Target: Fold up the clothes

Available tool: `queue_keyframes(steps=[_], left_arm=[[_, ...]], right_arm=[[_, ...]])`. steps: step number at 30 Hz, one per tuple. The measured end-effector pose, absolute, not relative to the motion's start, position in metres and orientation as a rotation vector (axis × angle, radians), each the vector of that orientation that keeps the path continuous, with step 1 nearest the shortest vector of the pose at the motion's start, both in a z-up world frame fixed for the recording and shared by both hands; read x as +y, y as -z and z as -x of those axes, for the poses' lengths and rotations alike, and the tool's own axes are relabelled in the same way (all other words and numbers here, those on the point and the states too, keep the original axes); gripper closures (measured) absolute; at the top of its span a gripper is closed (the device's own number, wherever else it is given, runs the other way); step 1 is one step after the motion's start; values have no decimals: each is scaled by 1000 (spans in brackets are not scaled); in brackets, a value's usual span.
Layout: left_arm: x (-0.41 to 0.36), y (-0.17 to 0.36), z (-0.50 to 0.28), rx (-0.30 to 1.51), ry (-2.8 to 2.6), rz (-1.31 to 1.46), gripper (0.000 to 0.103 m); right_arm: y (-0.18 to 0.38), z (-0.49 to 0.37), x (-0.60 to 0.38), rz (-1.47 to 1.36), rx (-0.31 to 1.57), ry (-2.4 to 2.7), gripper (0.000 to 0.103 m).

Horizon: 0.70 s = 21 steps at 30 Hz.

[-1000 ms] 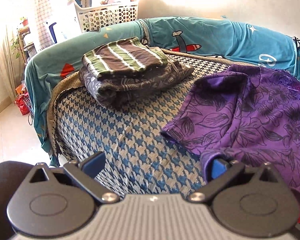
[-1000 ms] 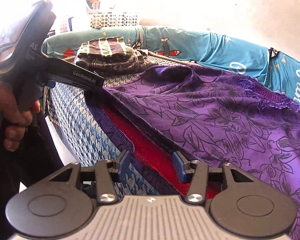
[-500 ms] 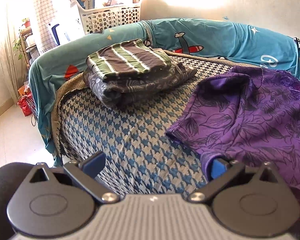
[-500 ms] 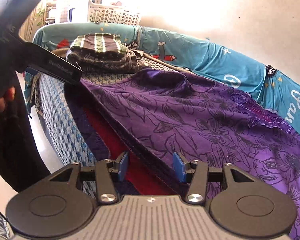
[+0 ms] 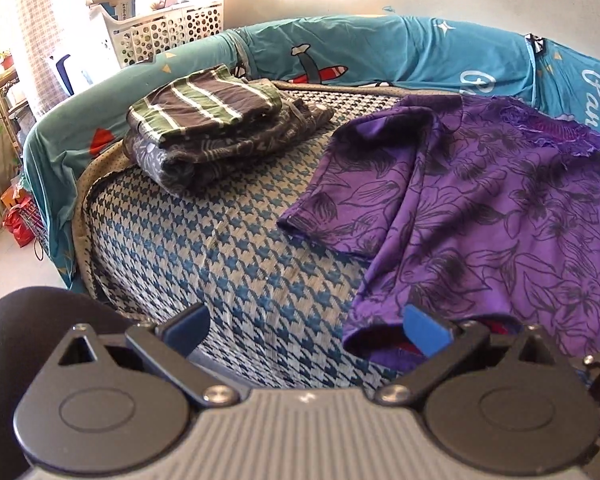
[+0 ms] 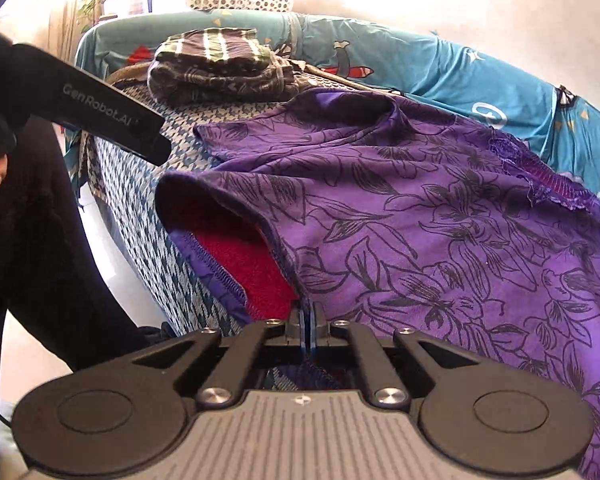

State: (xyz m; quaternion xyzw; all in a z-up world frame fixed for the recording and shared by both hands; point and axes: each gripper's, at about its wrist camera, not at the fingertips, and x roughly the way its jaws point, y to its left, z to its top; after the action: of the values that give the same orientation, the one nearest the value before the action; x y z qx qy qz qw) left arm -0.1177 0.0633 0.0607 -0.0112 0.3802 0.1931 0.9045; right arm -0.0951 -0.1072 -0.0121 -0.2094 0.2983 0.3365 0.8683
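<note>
Lying spread across the houndstooth-covered bed (image 5: 204, 248), the purple floral top (image 6: 440, 248) has its near hem lifted a little, showing red fabric (image 6: 256, 268) underneath. The right gripper (image 6: 309, 320) has just closed its fingers, and they now pinch the top's hem edge between them. The left gripper (image 5: 306, 326) hovers at the bed's near edge with its fingers spread wide, grasping nothing; its right fingertip sits just at the top's corner. Farther back on the bed rests a stack of folded clothes (image 5: 224, 128), well apart from the top. A white laundry basket (image 5: 172, 32) stands behind the teal headboard cover (image 5: 380, 52).
</note>
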Motion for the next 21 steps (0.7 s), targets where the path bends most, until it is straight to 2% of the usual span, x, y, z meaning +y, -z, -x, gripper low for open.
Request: queue_keyframes(steps=[4,12,21], left_arm=[[61,-70,115,741,-386,29,0],[50,-60,77,757,-321,12,0],[43,-22,45,886,-271,-5,0]], right_arm=[[16,104,-101,513,612,-728,98],[14,97,-109,356,740,-852,98],[5,99,-114,286,663,-794,98]])
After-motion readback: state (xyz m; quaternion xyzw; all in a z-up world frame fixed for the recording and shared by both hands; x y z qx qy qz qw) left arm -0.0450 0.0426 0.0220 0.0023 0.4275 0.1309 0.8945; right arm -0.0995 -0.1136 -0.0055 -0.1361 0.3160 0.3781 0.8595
